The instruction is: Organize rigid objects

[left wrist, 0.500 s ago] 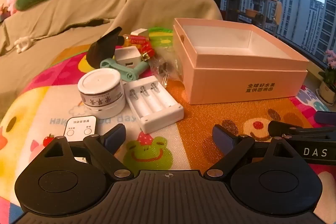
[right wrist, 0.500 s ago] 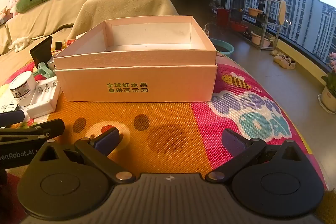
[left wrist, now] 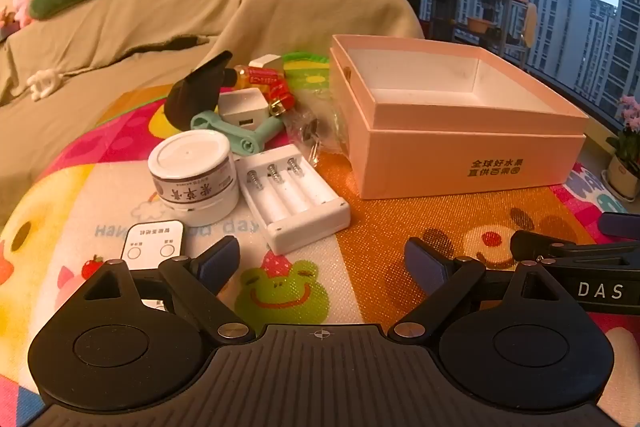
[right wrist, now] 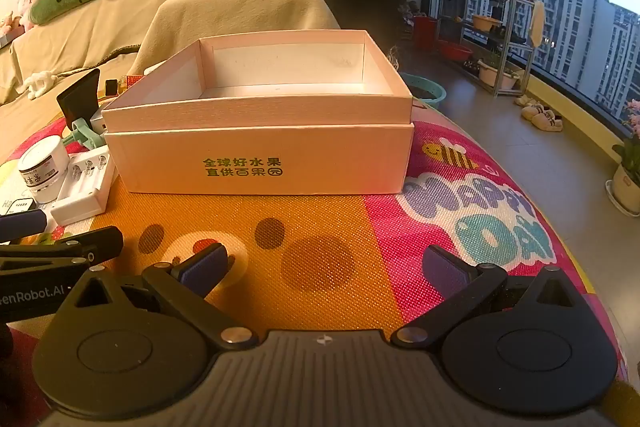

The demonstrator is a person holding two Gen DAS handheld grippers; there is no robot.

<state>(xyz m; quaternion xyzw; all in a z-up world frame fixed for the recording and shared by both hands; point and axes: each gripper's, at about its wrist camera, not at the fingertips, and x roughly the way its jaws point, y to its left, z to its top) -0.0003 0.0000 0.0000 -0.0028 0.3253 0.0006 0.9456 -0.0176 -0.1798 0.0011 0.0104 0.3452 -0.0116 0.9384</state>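
An open pink box [left wrist: 460, 163] [right wrist: 260, 159] stands on the colourful mat, nothing visible inside. Left of it lies a pile: a white battery charger [left wrist: 294, 195] [right wrist: 82, 187], a white round jar [left wrist: 192, 173] [right wrist: 42, 169], a small white remote [left wrist: 154, 243], a teal tool [left wrist: 236, 131], a white cube adapter [left wrist: 244, 109], a black angled stand [left wrist: 196, 91] [right wrist: 80, 99], red batteries [left wrist: 268, 79] and a clear bag [left wrist: 316, 131]. My left gripper [left wrist: 322, 263] hovers open before the charger. My right gripper [right wrist: 326, 271] is open, empty, in front of the box.
A sofa under a beige cover [left wrist: 160, 23] runs behind the mat, with pillows on it. To the right lie bare floor, a shelf rack [right wrist: 500, 39] by the window, slippers [right wrist: 542, 117] and a potted plant [right wrist: 630, 171]. The other gripper's arm shows at each view's edge.
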